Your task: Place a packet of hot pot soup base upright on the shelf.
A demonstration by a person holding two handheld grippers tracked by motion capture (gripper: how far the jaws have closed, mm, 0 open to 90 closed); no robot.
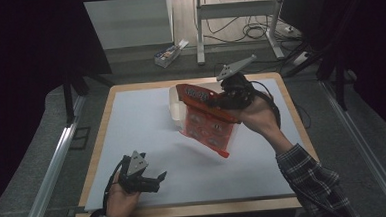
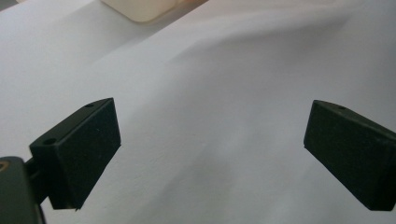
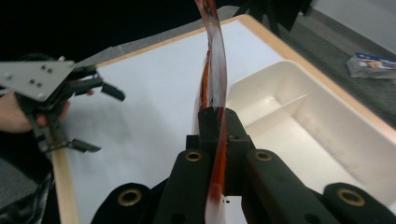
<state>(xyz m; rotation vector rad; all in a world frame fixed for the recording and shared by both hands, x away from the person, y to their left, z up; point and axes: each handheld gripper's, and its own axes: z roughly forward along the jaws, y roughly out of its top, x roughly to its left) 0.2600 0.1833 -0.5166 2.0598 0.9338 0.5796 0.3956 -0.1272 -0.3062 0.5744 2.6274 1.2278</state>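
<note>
A flat red and clear snack packet (image 1: 205, 119) hangs above the white table sheet (image 1: 141, 121), tilted down toward the front. My right gripper (image 1: 219, 100) is shut on its upper edge. In the right gripper view the packet (image 3: 213, 79) stands edge-on between the closed jaws of the right gripper (image 3: 217, 122). A cream tray (image 1: 175, 107) with a divider sits on the table behind the packet; its inside (image 3: 299, 126) holds nothing. My left gripper (image 1: 159, 180) lies low near the front left edge, open, nothing between its jaws (image 2: 210, 154).
The wooden table rim (image 1: 186, 210) frames the white sheet. On the floor beyond the table lie a small printed box (image 1: 169, 53), a metal desk frame (image 1: 236, 16) and cables (image 1: 257, 31). Dark curtains close both sides.
</note>
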